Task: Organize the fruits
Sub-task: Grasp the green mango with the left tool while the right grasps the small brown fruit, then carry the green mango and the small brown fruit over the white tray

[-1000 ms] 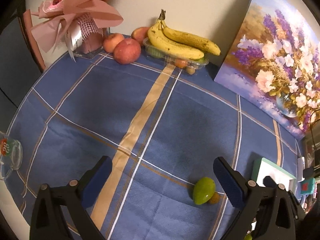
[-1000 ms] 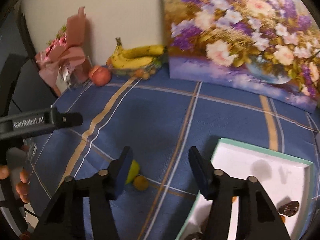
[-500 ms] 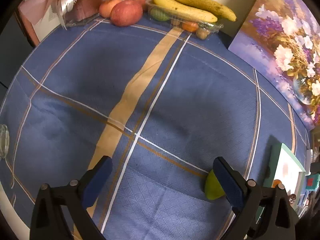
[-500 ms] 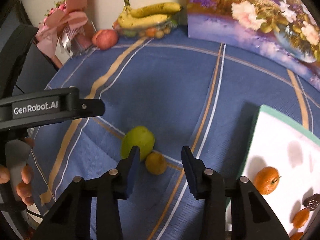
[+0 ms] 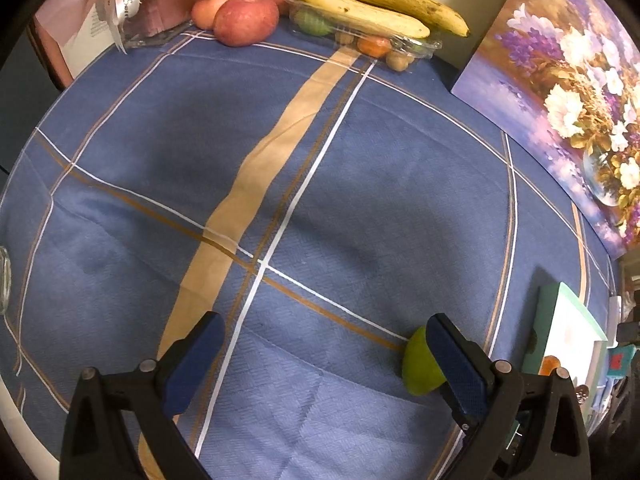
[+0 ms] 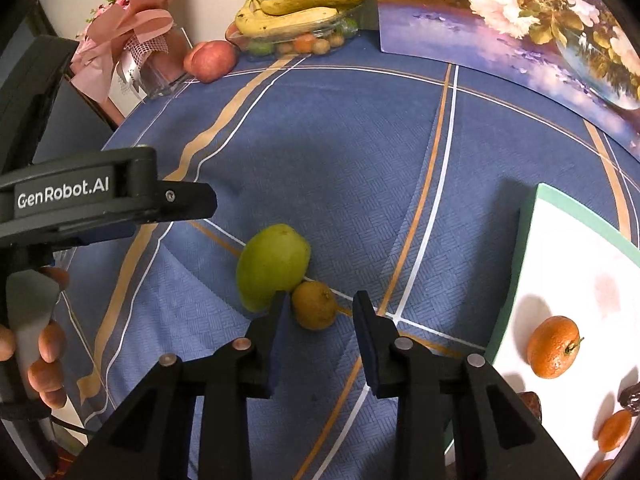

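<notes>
1. We see the small yellow-brown fruit (image 6: 315,305) lying on the blue checked cloth (image 6: 340,152) of the table, low in the middle of the right wrist view, touching the lower right side of a green fruit (image 6: 272,266).
2. Our right gripper (image 6: 320,314) points steeply down at it. Its jaws have just been closing; they now stand narrowly apart, with the small fruit at the gap's far end by the left pad. We see no pad pressing on it.
3. In the left wrist view the green fruit (image 5: 420,364) shows at lower right, partly hidden behind the right-hand finger of our left gripper (image 5: 324,354).
4. The left gripper tilts steeply toward the cloth, its jaws wide apart with only cloth between them.
5. In the right wrist view the left gripper's black body crosses the left edge, and a hand (image 6: 38,344) wraps its handle at lower left.
6. A white tray (image 6: 568,248) with a green rim sits at the right edge, holding an orange mandarin (image 6: 554,346).
7. At the top, bananas (image 6: 296,10) lie over a clear container (image 6: 296,42) of small fruits, a red apple (image 6: 210,60) to its left.
8. A flower painting (image 6: 520,20) leans at upper right, a pink bouquet (image 6: 128,40) at upper left.
</notes>
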